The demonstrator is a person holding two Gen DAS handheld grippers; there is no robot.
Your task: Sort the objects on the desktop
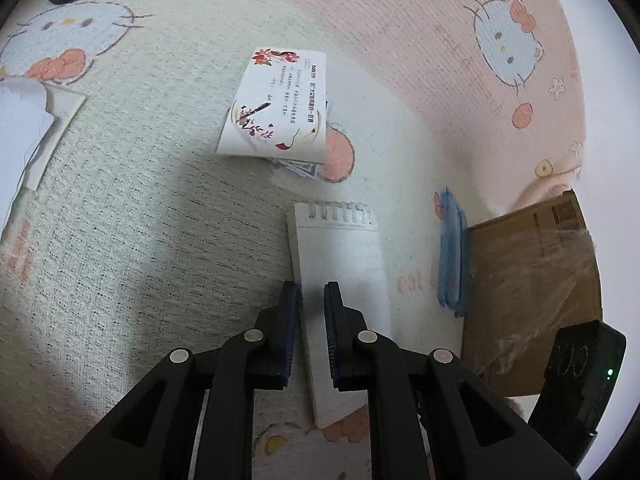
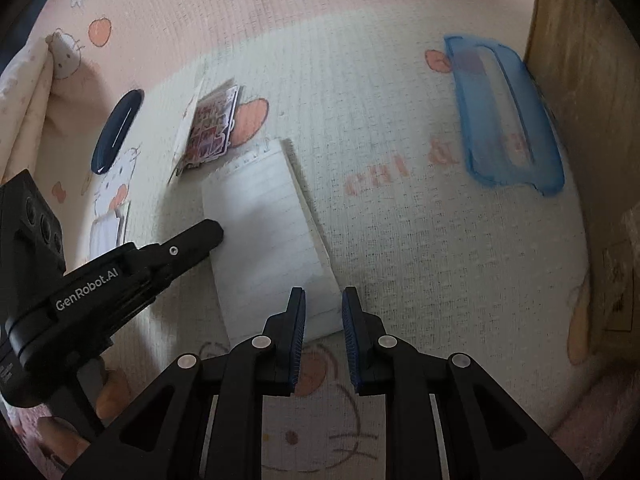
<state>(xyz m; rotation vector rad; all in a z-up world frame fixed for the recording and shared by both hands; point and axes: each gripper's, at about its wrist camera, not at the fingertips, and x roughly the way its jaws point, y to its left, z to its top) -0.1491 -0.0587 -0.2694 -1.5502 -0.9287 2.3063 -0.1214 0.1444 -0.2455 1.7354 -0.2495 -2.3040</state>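
Note:
A white spiral notepad point(image 1: 340, 272) lies flat on the cartoon-cat mat point(image 1: 140, 220). My left gripper point(image 1: 312, 292) hovers at the pad's left edge. Its jaws stand nearly together, and the pads press on nothing. In the right wrist view its tip point(image 2: 210, 234) touches the left side of the notepad point(image 2: 264, 240). My right gripper point(image 2: 324, 300) is over the pad's near right corner, jaws just as narrow and empty. A floral card on a small stack point(image 1: 280, 104) lies beyond the pad. The same stack of picture cards point(image 2: 212, 124) shows from the other side.
A clear blue plastic case point(image 2: 504, 116) lies beside a cardboard box point(image 2: 580, 120) at the right. A dark blue oval case point(image 2: 116, 132) lies far left, with white papers point(image 1: 28, 132) near it. A person's fingers point(image 2: 108, 396) hold the left gripper's handle.

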